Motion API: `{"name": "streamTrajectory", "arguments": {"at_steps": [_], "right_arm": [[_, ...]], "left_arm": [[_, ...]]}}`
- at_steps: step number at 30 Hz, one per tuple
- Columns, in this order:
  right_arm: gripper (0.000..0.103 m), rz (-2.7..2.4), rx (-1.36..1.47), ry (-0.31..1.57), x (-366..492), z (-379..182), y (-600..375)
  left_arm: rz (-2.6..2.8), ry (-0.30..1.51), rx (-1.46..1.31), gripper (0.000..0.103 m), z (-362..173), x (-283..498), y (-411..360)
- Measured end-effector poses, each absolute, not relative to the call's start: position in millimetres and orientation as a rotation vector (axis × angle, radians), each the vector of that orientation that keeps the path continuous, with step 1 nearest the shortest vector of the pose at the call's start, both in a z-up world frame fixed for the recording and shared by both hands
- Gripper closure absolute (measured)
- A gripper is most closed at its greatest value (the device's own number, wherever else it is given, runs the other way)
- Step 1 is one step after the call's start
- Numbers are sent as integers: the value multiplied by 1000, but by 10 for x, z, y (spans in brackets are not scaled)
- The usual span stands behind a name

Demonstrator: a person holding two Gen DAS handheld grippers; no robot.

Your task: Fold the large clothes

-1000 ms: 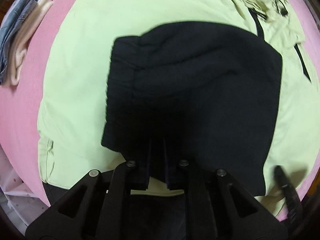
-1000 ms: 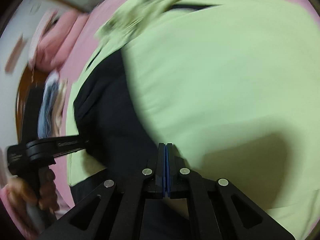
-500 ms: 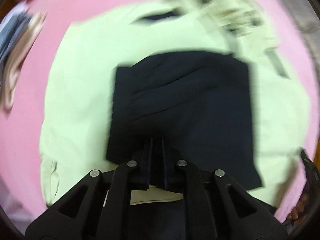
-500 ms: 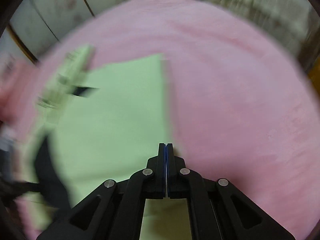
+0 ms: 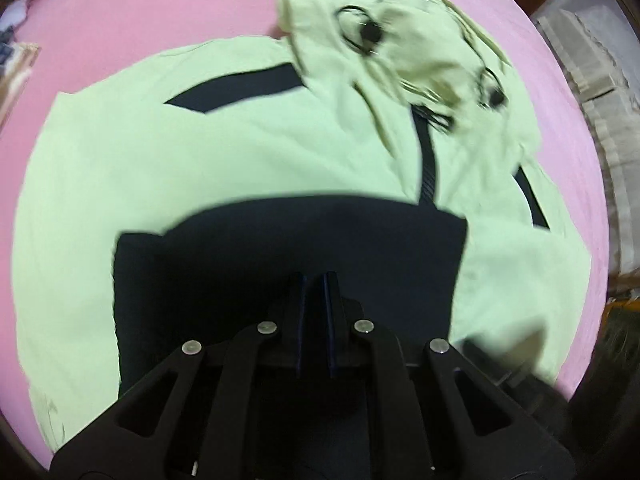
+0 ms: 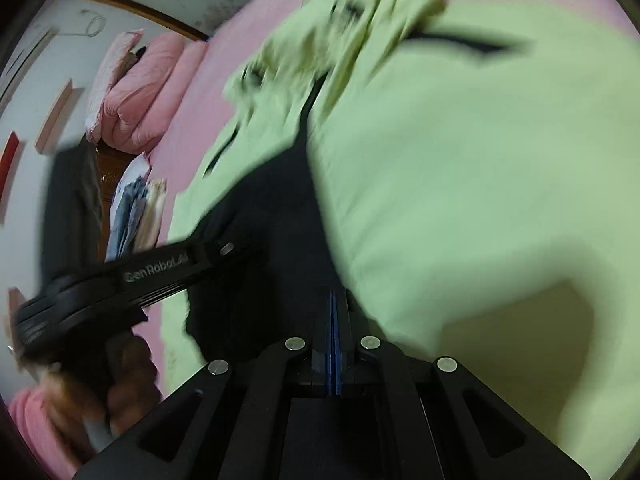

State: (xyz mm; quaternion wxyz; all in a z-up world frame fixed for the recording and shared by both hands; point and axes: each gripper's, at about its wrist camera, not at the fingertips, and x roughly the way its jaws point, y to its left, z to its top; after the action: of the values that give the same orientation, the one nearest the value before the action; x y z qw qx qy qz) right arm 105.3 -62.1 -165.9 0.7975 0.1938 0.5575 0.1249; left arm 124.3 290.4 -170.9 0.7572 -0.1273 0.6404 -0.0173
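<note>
Both tongs sit low in their own views: our left gripper (image 5: 314, 280) has its two fingers almost together, a thin slit between them, over the dark navy panel (image 5: 288, 264) in the lower middle of the left wrist view; whether any cloth is pinched in that slit we cannot tell, since fingers and fabric are equally dark; our right gripper (image 6: 333, 296) is fully closed, its blue pads pressed flat on each other with nothing visible between them, low centre of the right wrist view, over the edge where navy meets green. We see the pale green jacket (image 5: 248, 152) spread across the pink bedcover (image 5: 152, 8), filling most of the left wrist frame; its hood (image 5: 404, 52) lies bunched at the upper right, blurred, with a dark zip line running down from it to the navy panel. In the right wrist view the jacket fills the right half, the hood smeared at the top centre; the left gripper enters from the lower left, held in a hand (image 6: 120, 384), its tips over the navy cloth. We also see folded clothes (image 6: 136, 208) and a pink quilt (image 6: 140, 96) at the left of that frame.
</note>
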Motion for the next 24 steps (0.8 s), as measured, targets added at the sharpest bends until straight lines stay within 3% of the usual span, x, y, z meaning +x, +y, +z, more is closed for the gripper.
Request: {"name": "streamTrajectory", "arguments": {"at_steps": [1,5,10,13,18,21,24], "right_arm": [[103,213,385,1171,1146,-1621,-822],[103,-5,388,1090,1224,-1489,-1753],[103,-383,134,1043,1252,-1269,-2033],[103,-460,249,1020,1191,-1178,-2147],[103,-277,404,849,917,-678,-1689],[103,-62,506,937,791,-817,-1202],[103,-16,429,1093,735,-1164,-787]], "left_arm": [[-43,1393,-279,102,-1719,1263,2950],[-65,1370,-267,102,-1709,1273,3113],[-49,1368,-275,102,-1661,1291,3238],[6,1394,-196,102,-1611,1366,3110],[-95,1331,-179,101,-1252,1260,2809],[-103,1381,-199,101,-1326,1065,2689],[-22,1446,-196,101,-1509,935,2728]]}}
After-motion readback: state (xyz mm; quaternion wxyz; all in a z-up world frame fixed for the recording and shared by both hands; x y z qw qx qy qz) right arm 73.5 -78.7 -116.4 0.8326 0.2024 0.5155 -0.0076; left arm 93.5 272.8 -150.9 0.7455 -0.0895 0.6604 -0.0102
